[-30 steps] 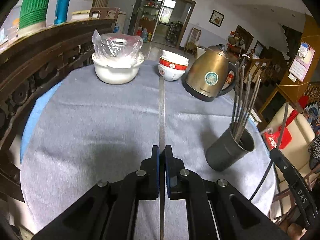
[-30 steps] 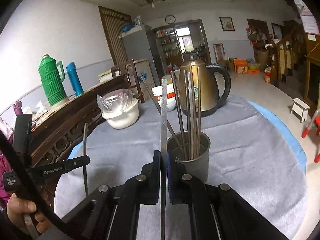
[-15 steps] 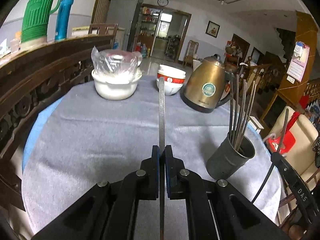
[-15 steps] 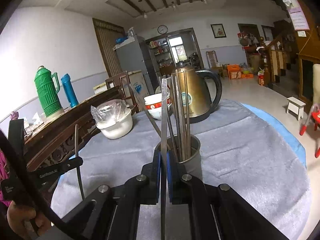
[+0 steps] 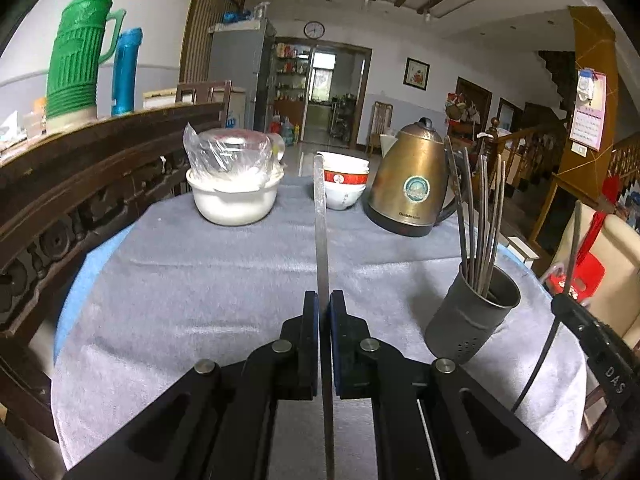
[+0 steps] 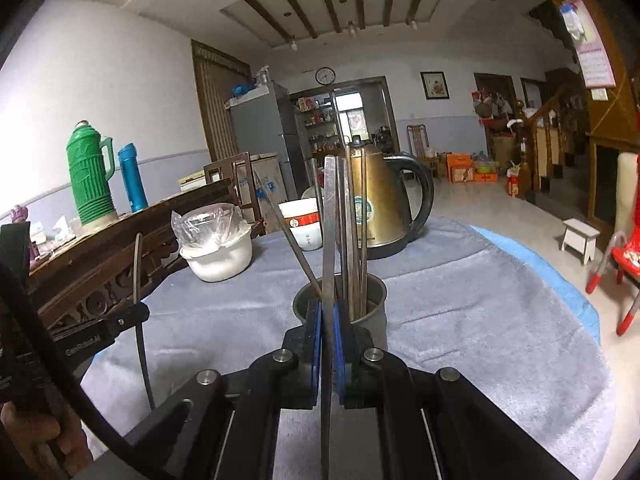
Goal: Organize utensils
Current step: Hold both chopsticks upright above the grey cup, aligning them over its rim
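Right gripper [image 6: 327, 312]: pinches a metal chopstick [image 6: 329, 216], just before the holder cup [image 6: 362, 312]; a misaimed tip could tip the cup.
Left gripper [image 5: 324, 308]: clamps another chopstick [image 5: 320, 216], holder [image 5: 472, 320] to its right.
Kettle [image 6: 384, 208]: behind; the sticks could strike it.

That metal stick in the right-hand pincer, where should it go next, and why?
Probably tip it down into the grey metal holder. The right gripper is shut on a metal chopstick right in front of the holder, where similar sticks already stand upright.
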`<state>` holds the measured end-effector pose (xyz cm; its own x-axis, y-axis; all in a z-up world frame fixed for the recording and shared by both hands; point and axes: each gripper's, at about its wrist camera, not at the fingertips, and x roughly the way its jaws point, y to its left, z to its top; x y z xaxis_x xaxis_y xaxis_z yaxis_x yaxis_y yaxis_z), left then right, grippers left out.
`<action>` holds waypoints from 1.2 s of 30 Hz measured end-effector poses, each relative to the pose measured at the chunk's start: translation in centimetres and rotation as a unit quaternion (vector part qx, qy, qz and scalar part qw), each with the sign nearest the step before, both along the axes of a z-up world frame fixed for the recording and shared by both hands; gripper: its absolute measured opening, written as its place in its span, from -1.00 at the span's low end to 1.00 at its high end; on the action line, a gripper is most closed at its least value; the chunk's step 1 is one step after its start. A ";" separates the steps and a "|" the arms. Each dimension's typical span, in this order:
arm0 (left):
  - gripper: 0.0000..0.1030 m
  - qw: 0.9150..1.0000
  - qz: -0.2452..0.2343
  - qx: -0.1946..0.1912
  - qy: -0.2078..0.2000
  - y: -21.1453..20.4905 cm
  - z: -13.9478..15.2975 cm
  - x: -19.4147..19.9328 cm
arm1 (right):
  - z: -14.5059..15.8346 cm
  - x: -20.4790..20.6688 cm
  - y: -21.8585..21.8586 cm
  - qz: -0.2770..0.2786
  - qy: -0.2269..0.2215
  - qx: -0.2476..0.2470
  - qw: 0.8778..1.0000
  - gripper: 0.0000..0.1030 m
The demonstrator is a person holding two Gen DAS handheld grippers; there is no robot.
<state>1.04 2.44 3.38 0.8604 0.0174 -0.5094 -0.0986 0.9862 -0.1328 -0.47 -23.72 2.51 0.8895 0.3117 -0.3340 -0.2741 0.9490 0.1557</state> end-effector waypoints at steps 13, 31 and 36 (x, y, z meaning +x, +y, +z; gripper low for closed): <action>-0.87 1.000 -0.005 0.009 -0.029 0.4 1.7 -5.0 | 1.2 -4.2 -0.4 0.009 -0.017 -0.022 1.000 -0.87; -0.88 0.999 -0.004 -0.047 -0.025 1.9 2.1 -8.1 | 1.0 -6.4 -3.5 -0.014 0.012 0.015 1.000 -0.87; -0.89 0.997 -0.002 -0.069 -0.018 2.3 2.2 -7.8 | 1.0 -6.2 -3.7 -0.013 0.016 0.027 0.999 -0.87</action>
<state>-6.77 4.75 5.57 0.8776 -0.0549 -0.4762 -0.0872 0.9586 -0.2711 -6.68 -27.46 3.52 0.8866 0.3062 -0.3467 -0.2426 0.9460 0.2150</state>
